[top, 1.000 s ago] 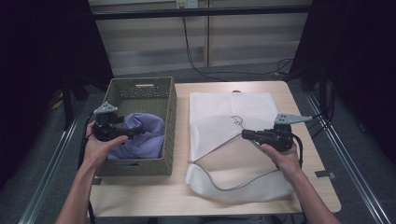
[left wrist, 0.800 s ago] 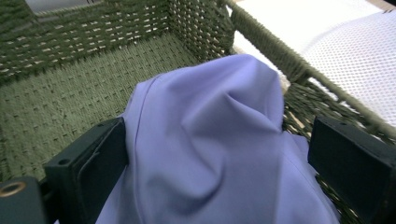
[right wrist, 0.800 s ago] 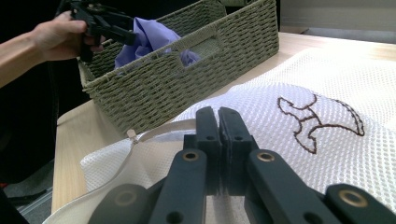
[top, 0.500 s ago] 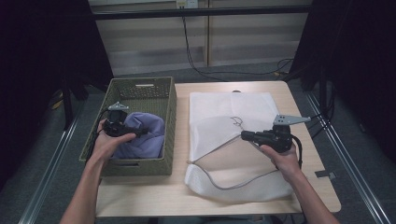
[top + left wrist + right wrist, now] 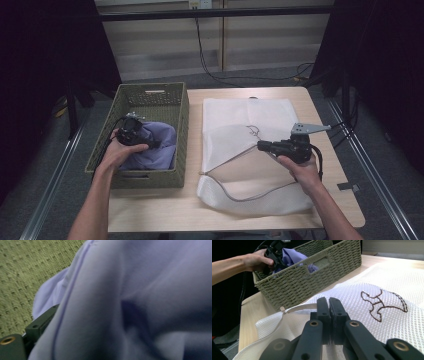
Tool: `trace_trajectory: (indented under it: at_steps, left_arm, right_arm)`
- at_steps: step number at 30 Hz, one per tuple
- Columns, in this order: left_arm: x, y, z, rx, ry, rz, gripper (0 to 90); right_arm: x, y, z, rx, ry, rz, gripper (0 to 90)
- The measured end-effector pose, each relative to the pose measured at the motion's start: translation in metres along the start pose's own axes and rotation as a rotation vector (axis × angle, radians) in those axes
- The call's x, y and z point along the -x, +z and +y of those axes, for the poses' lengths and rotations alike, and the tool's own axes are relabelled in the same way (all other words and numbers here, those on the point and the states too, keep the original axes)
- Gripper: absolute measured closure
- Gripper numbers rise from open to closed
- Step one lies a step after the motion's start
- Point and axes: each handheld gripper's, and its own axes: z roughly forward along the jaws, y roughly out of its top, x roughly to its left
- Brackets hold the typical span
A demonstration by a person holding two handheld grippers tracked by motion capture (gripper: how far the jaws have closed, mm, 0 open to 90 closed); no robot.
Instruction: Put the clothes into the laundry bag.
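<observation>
The left hand-held gripper (image 5: pixel 131 131) has sunk from over the near left rim of the basket (image 5: pixel 180 130) into the lavender garment (image 5: pixel 159 145) bundled inside it. In the left gripper view the cloth (image 5: pixel 130 295) lies right against the lens and over one black jaw, so I cannot tell whether the jaws stand apart or have closed. My reading is that the pick-up has begun and the next move is a lift out of the basket.

The right hand-held gripper (image 5: pixel 329 305) has kept its place on the white mesh laundry bag (image 5: pixel 250 125), jaws pressed together with a fold of mesh apparently pinched between them, holding up the upper layer beside the zip (image 5: pixel 283 310).

Room: the woven walls stand close on every side of the left hand-held gripper, so up is the free way out. Between basket and bag runs a narrow strip of bare worktop (image 5: pixel 192 200). Beyond the right hand-held gripper the bag lies flat to the worktop's far edge.
</observation>
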Motion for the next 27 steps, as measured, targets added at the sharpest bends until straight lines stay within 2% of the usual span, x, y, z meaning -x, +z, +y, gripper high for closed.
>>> trace_trajectory:
  at_steps: [3,6,8,9,12,17,21,22,27]
  left_arm:
    - [0.001,0.004,0.000,-0.031,0.016,-0.020,6.0]
    - [0.001,0.010,-0.001,-0.087,0.027,-0.027,5.0]
    - [0.002,0.015,-0.001,-0.119,0.016,-0.026,4.0]
    - [0.004,0.018,0.000,-0.135,0.024,-0.012,3.8]
    - [0.008,0.021,-0.001,-0.133,0.016,-0.015,4.3]
    - [0.004,0.025,-0.002,-0.177,0.023,-0.016,4.3]
    - [0.007,0.031,-0.003,-0.189,0.020,-0.008,3.7]
    - [0.008,0.032,-0.003,-0.200,0.038,-0.011,3.6]
    - [0.008,0.038,-0.006,-0.211,0.033,-0.009,2.8]
  right_arm:
    - [0.001,-0.001,0.000,0.003,-0.005,-0.002,88.1]
    - [0.001,-0.001,0.000,0.001,-0.008,-0.006,88.2]
    - [0.001,-0.001,-0.001,-0.002,-0.005,-0.005,88.2]
    - [0.001,0.000,-0.001,-0.005,-0.003,-0.004,88.2]
    - [0.001,0.000,-0.001,-0.004,-0.006,-0.005,88.1]
    - [0.001,0.001,-0.001,-0.008,-0.006,-0.004,88.1]
    - [0.002,0.001,-0.001,-0.008,-0.008,-0.002,88.2]
    - [0.002,0.001,-0.001,-0.009,-0.007,-0.004,88.2]
    - [0.002,0.001,-0.001,-0.009,-0.009,-0.003,88.1]
